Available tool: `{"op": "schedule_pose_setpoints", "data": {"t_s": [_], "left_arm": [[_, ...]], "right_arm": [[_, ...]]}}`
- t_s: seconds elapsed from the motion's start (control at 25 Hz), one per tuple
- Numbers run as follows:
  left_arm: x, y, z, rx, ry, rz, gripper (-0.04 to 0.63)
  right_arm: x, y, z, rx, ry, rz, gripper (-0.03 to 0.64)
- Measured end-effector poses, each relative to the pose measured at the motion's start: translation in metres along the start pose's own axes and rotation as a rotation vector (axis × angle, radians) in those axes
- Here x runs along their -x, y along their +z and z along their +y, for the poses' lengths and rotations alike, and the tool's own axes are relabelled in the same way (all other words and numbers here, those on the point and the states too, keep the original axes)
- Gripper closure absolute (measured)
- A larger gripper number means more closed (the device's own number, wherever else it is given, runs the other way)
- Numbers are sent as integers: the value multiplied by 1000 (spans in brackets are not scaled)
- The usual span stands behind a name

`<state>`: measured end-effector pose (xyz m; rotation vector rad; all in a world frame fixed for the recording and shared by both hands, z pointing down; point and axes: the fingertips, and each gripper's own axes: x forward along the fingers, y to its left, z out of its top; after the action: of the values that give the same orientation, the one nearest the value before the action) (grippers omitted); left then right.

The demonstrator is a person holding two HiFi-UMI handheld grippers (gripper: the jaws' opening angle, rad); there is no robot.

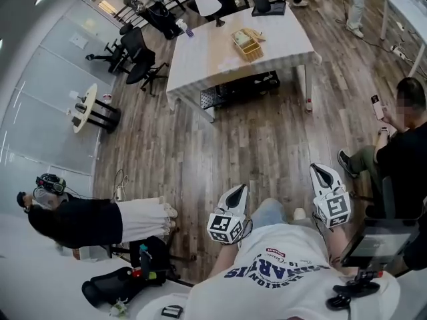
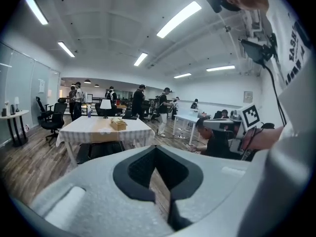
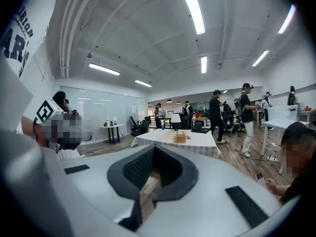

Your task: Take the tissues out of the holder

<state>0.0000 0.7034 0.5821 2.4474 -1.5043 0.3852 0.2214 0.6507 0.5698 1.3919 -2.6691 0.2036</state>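
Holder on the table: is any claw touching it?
No, the holder stands alone on the far table, with nothing touching it.

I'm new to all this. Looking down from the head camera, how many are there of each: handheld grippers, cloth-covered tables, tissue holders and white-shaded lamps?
Handheld grippers: 2 (left, right)
Cloth-covered table: 1
Tissue holder: 1
White-shaded lamp: 1
Total: 5

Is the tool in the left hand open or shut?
Shut. In the left gripper view the left tool has its tips touching, with nothing held between them.
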Motion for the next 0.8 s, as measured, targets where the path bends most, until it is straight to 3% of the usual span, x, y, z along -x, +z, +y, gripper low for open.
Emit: {"op": "schedule_pose_setpoints", "data": {"t_s": [0.16, 0.4, 0.56, 0.8], "left_arm": [[-24, 7, -4, -56, -33, 10, 591], [-86, 29, 17, -109, -99, 0, 591], [-127, 49, 49, -111, -133, -9, 591], [-182, 88, 113, -105, -168, -71, 591]], "right_arm": [[2, -4, -30, -50, -64, -5, 609], [-36, 13, -63, 15, -148, 20, 609], [-78, 18, -69, -32, -146, 59, 608], [-173, 59, -59, -14, -82, 54, 608]]}}
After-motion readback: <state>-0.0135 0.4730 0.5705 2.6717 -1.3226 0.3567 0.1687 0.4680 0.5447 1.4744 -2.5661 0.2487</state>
